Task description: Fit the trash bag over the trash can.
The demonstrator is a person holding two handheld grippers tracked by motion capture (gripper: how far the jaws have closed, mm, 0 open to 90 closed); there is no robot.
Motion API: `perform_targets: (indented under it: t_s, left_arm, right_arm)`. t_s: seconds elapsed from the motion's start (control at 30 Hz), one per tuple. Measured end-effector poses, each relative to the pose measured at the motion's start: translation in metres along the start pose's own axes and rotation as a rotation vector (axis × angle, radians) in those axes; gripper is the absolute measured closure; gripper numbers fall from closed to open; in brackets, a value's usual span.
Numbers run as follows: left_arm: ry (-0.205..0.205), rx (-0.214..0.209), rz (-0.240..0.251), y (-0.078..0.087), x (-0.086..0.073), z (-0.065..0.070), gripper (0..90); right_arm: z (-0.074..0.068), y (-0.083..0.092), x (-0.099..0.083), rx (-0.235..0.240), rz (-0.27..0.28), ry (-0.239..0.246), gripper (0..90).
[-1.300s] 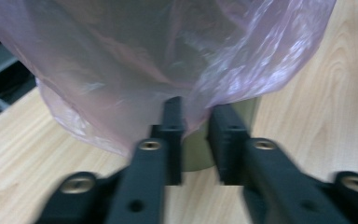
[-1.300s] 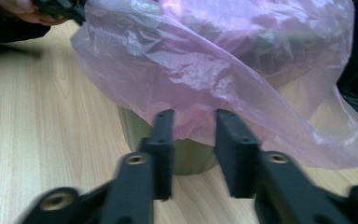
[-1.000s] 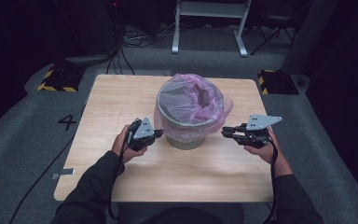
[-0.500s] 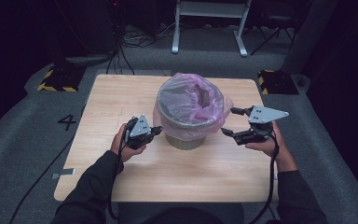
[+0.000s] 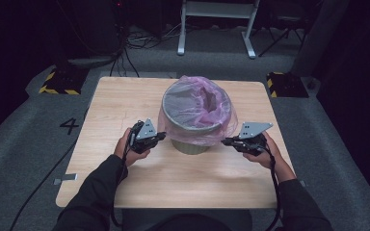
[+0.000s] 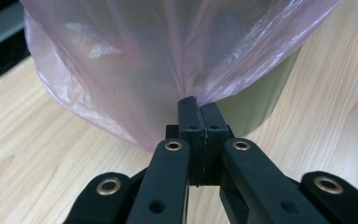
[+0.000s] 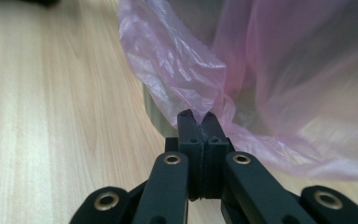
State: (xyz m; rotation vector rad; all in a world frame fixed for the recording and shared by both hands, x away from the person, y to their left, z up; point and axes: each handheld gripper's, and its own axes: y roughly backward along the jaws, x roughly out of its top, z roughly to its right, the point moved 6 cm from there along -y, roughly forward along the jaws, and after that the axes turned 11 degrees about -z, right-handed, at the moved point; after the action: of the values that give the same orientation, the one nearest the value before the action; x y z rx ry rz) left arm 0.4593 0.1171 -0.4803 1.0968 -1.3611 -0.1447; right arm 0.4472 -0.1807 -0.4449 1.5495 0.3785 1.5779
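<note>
While both tongs clamp pink bag (image 5: 195, 108), bin (image 5: 189, 145) stands on wooden table (image 5: 125, 101), grey floor (image 5: 33, 139).

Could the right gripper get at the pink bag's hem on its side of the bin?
Probably yes, it looks there already. The right gripper has just been closing, and its jaws now pinch the pink bag where it hangs over the bin. Nothing stands between them on the table.
</note>
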Motion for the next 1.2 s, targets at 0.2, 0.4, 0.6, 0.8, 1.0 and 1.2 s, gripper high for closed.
perform_targets:
  t_s: [0.2, 0.4, 0.6, 0.8, 1.0, 1.2]
  left_arm:
    - [0.009, 0.006, -0.045, -0.011, -0.010, -0.004, 86.7]
    - [0.046, 0.037, -0.041, -0.008, -0.015, -0.007, 69.5]
    - [0.147, 0.016, -0.005, 0.008, -0.026, -0.010, 29.4]
    - [0.193, 0.003, -0.013, 0.020, -0.036, -0.004, 19.2]
    - [0.167, 0.017, -0.129, 0.015, -0.054, 0.007, 17.5]
    - [0.162, -0.025, -0.180, 0.010, -0.068, 0.016, 17.1]
  right_arm:
    - [0.011, -0.020, -0.017, 0.043, -0.039, -0.094, 89.4]
    - [0.014, -0.025, -0.022, 0.044, -0.046, -0.120, 81.6]
    - [0.011, -0.011, -0.024, 0.089, 0.022, -0.166, 42.6]
    - [0.004, 0.015, -0.024, 0.076, 0.118, -0.198, 22.8]
    - [0.007, 0.037, -0.015, -0.005, 0.180, -0.208, 21.1]
    - [0.014, 0.060, 0.011, -0.066, 0.231, -0.185, 22.6]
